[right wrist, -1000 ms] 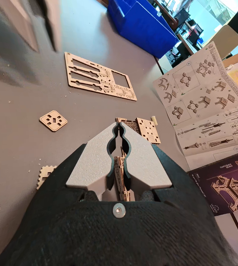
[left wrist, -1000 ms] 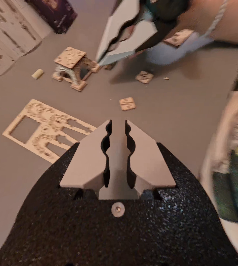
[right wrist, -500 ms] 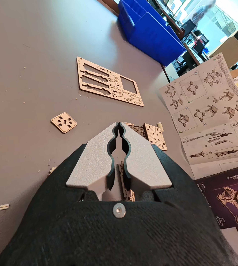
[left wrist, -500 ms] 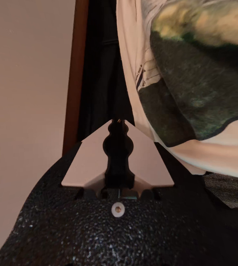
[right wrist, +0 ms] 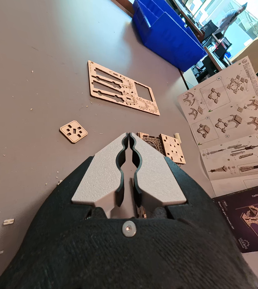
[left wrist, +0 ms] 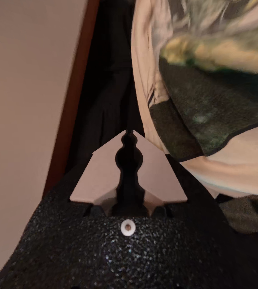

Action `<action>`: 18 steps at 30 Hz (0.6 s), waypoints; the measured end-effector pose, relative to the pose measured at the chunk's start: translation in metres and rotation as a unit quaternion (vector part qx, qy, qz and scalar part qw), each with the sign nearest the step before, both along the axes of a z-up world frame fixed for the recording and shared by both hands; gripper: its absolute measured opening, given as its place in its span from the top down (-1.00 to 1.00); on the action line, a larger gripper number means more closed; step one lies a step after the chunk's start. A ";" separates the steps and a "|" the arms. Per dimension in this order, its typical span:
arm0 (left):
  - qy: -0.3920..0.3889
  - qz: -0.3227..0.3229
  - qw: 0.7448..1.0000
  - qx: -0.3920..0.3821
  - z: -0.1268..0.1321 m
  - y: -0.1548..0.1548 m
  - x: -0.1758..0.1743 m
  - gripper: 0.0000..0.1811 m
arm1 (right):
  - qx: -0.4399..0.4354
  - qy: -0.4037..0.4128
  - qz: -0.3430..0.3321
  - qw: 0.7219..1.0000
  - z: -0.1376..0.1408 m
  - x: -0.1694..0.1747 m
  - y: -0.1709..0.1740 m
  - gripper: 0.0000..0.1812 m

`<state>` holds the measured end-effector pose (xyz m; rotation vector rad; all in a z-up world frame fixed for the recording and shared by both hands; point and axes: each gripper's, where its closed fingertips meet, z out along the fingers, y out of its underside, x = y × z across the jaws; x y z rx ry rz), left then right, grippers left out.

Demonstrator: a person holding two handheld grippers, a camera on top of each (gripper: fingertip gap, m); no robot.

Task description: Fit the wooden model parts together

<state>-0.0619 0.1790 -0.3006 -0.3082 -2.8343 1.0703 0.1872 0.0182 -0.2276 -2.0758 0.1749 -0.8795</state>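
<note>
My right gripper (right wrist: 128, 134) hovers low over the grey table (right wrist: 50, 65), its tips almost touching. A thin wooden lattice part (right wrist: 140, 209) sits deep between its fingers, near their base. Just beyond the tips stands the part-built wooden tower base (right wrist: 170, 147). A loose square wooden plate with slots (right wrist: 73, 131) lies to the left of it, and the punched wooden sheet (right wrist: 122, 90) lies farther back. My left gripper (left wrist: 129, 132) is shut and points past the table edge (left wrist: 72, 109) at a person's shirt (left wrist: 203, 109). A tiny speck shows at its tips. No wooden parts show in that view.
A paper instruction sheet (right wrist: 228, 125) and the dark kit box (right wrist: 250, 219) lie at the right. A blue bin (right wrist: 164, 36) stands at the back edge. A small cream peg (right wrist: 177, 136) lies beside the tower base. Wood chips and a small offcut (right wrist: 8, 221) lie on the left. My hands' fingertips stand some 30 cm from each other.
My left gripper has swung away from the table toward the person's shirt and gone from open to shut. My right gripper has drawn back slightly, and the lattice part shows lower between its fingers.
</note>
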 end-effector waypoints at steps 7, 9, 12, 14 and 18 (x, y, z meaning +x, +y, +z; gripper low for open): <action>-0.069 0.124 0.977 -0.156 0.088 -0.028 0.089 0.99 | 0.050 0.088 0.047 0.994 0.003 -0.016 0.008 0.94; -0.125 0.131 0.975 -0.125 0.089 -0.046 0.127 0.99 | 0.062 0.124 0.066 0.988 0.001 -0.024 0.010 0.85; -0.152 0.135 0.974 -0.098 0.078 -0.080 0.180 0.99 | 0.074 0.141 0.070 0.985 0.003 -0.025 0.006 0.77; -0.109 0.134 0.980 -0.103 0.070 -0.103 0.200 0.99 | 0.067 0.139 0.064 0.986 0.004 -0.023 -0.001 0.73; -0.063 0.112 0.988 -0.083 0.048 -0.131 0.215 0.99 | 0.034 0.156 0.066 0.985 -0.010 -0.027 -0.007 0.62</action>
